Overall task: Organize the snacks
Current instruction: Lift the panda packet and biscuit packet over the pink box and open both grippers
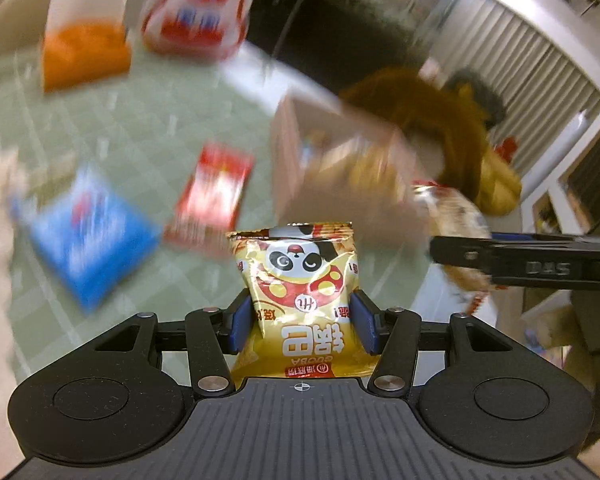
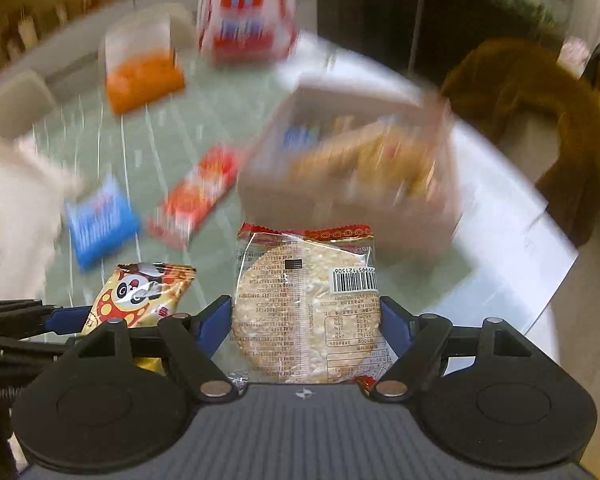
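Your left gripper (image 1: 298,320) clamped on the panda snack bag (image 1: 300,280), your right gripper (image 2: 306,328) pinching the rice cracker packet (image 2: 306,304) — both above the green table (image 1: 140,128), box (image 2: 352,168) ahead

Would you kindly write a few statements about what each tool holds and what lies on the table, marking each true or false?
1. The left tool holds a yellow panda snack bag. True.
2. The right tool is empty. False: it grips a clear-wrapped rice cracker.
3. A blue packet lies on the green table. True.
4. The cardboard box is empty. False: snacks already sit inside.
5. The red packet lies inside the box. False: it lies on the table beside it.
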